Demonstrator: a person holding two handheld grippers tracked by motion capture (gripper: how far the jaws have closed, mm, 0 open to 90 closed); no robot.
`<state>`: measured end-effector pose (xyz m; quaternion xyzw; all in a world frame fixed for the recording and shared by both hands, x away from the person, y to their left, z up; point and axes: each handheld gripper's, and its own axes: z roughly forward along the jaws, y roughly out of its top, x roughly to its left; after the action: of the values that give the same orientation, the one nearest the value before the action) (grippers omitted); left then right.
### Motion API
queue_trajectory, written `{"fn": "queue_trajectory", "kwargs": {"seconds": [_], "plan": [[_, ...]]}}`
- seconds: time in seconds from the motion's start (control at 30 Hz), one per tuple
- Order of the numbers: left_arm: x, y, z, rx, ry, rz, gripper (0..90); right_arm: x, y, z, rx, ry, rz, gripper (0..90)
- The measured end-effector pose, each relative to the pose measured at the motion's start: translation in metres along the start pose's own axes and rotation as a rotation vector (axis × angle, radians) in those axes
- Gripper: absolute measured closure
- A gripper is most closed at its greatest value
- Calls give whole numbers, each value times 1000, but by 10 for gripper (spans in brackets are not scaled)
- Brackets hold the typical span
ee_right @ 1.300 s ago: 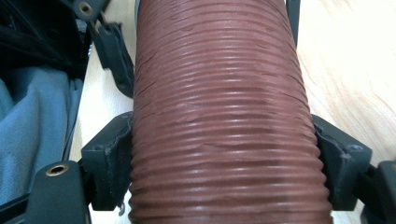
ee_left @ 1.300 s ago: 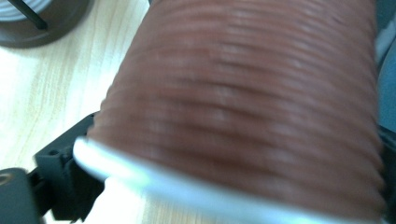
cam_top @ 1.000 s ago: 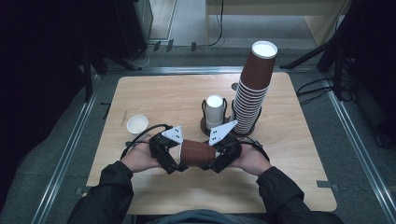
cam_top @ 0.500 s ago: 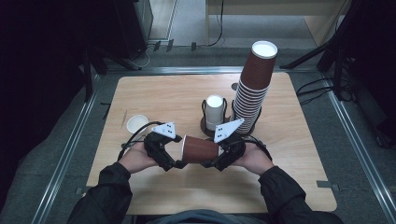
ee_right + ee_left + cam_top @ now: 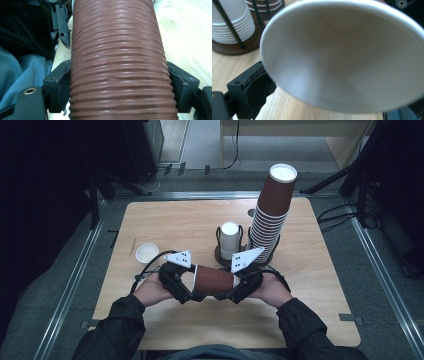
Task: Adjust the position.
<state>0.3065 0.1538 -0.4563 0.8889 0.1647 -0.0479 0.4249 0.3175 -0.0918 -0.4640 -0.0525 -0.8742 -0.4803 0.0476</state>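
— Brown ribbed paper, that's the cup (image 5: 214, 280) lying sideways between the two grippers, above the near middle of the wooden table (image 5: 165, 222). Where does each one have it?

— The right gripper (image 5: 239, 290) has it by the body: in the right gripper view the ridged brown wall (image 5: 117, 62) runs up the middle with a black jaw pressed against each side, so it is pinching the cup. The left gripper (image 5: 186, 287) is at the open end. In the left gripper view the white inside of the cup (image 5: 347, 57) faces the camera, one padded jaw sits against the outside of the rim at lower left, and the other jaw is hidden, so I cannot tell for certain whether it is clamped.

— And around it?

— Just behind the cup stands a round dark holder (image 5: 220, 254) with thin black rods, carrying a short stack of white cups (image 5: 230, 237). Touching its right side is a tall, leaning stack of brown cups (image 5: 270, 215). Over to the left, well apart from the hands, a single small white cup (image 5: 147, 253) sits upright on the table.
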Motion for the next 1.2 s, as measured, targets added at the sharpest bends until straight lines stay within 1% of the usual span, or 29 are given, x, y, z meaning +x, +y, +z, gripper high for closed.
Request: {"fn": "queue_trajectory", "kwargs": {"seconds": [0.13, 0.23, 0.27, 0.37, 0.43, 0.7, 0.83, 0.9, 1.0, 1.1, 1.17, 1.2], "plan": [[-3, 2, 2, -18, -14, 7, 0, 3, 2, 2, -9, 16, -8, 198], [-4, 4, 3, -12, -4, 15, 0, 4, 3, 3, -14, 24, -9, 198], [-5, 5, 3, -12, -2, 12, 0, 4, 3, 3, -13, 24, -10, 198], [-5, 6, 1, -14, -21, -6, 46, 4, 3, 3, -15, 27, -9, 198], [-4, 6, 1, -18, -26, -9, 52, 4, 3, 2, -20, 30, -4, 199], [-5, 8, 0, 5, -25, -5, 70, 3, 2, 3, -17, 37, -1, 202], [-5, 8, 0, 13, -23, 0, 76, 4, 2, 3, -12, 33, -4, 202], [-4, 9, 0, 19, -28, -3, 76, 4, 2, 3, -9, 33, -2, 200], [-4, 9, -2, 22, -22, -3, 77, 3, 3, 4, -2, 34, 21, 183], [-2, 8, -5, 27, -16, -10, 77, 2, 2, 5, 16, 33, 32, 168], [-1, 7, -9, 32, -2, -8, 77, 1, 1, 5, 30, 31, 40, 164], [-1, 7, -11, 33, -5, -14, 77, 1, 1, 5, 35, 28, 39, 163]]}}
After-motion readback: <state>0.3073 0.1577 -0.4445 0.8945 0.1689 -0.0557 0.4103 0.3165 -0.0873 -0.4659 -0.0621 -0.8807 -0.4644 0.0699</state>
